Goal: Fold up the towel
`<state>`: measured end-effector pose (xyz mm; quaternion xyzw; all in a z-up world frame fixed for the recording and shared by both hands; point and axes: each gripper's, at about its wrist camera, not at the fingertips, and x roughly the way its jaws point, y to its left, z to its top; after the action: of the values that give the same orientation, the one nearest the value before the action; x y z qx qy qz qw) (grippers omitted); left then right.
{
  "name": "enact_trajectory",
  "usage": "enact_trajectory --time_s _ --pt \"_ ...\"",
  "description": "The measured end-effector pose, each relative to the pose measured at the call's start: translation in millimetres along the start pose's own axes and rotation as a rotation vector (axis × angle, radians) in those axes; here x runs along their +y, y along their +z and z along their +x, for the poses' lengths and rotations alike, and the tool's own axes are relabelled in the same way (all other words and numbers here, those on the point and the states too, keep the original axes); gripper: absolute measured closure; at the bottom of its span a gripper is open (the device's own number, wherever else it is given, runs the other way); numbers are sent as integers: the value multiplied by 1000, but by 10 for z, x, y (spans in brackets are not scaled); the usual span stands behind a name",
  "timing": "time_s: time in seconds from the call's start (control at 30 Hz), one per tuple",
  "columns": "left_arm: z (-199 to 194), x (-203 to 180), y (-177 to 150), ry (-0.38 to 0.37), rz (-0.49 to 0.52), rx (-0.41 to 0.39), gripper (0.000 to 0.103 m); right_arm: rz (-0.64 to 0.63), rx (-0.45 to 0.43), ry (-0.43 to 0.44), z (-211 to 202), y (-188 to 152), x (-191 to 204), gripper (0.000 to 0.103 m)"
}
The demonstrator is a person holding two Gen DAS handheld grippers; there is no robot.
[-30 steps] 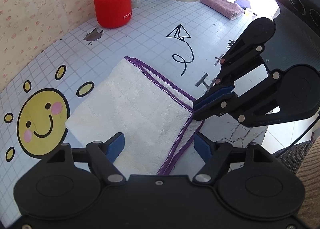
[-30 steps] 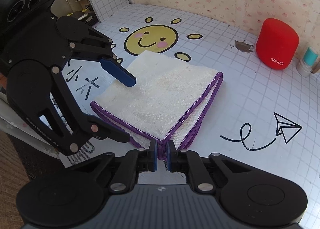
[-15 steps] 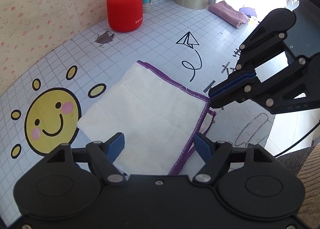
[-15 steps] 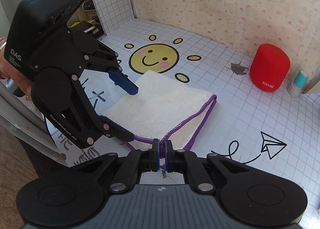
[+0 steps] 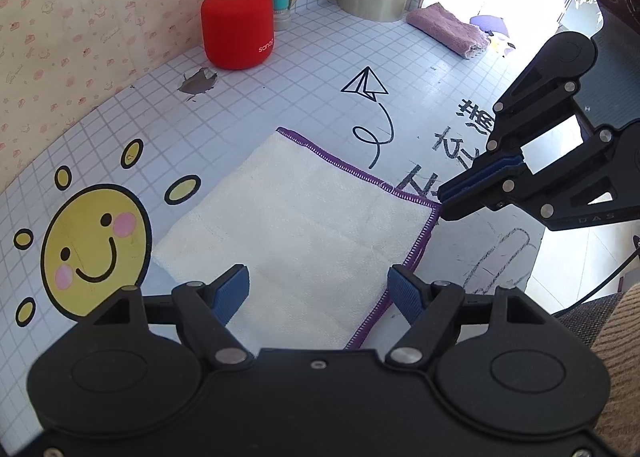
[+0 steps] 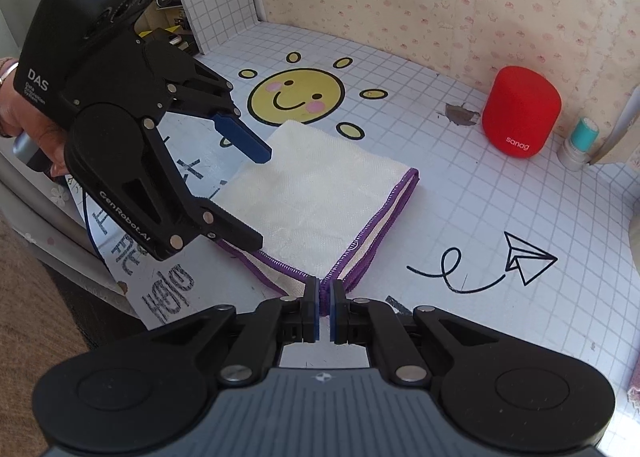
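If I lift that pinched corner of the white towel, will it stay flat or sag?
The towel will likely sag: it is thin cloth, and its layers already part near the right tongs. It is probably light. The lower layers may stay behind; I can't tell how many are pinched.

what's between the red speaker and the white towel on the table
Mostly bare grid-pattern tabletop, with one torn brown patch beside the red speaker; nothing else before the white towel. The right wrist view shows it best.

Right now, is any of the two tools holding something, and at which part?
The right tool is shut on the white towel, pinching its purple-edged corner. The left tool is open above the towel and holds nothing.
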<state>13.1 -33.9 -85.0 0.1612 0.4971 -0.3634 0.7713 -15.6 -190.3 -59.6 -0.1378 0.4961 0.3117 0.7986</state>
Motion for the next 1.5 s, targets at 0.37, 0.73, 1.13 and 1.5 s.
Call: enact_trajectory --time_s 0.37,0.73,1.13,1.5 --pt "181 -36 -34 -21 -10 33 26 -42 85 5 329 -168 33 99" --pt "270 -141 -85 -3 50 34 20 -51 114 -26 311 -189 48 90" --pt "238 -152 -112 -18 49 30 20 -68 64 -106 -40 62 22 82" --pt "192 -194 -111 -17 49 15 20 -79 70 -47 116 53 124 82"
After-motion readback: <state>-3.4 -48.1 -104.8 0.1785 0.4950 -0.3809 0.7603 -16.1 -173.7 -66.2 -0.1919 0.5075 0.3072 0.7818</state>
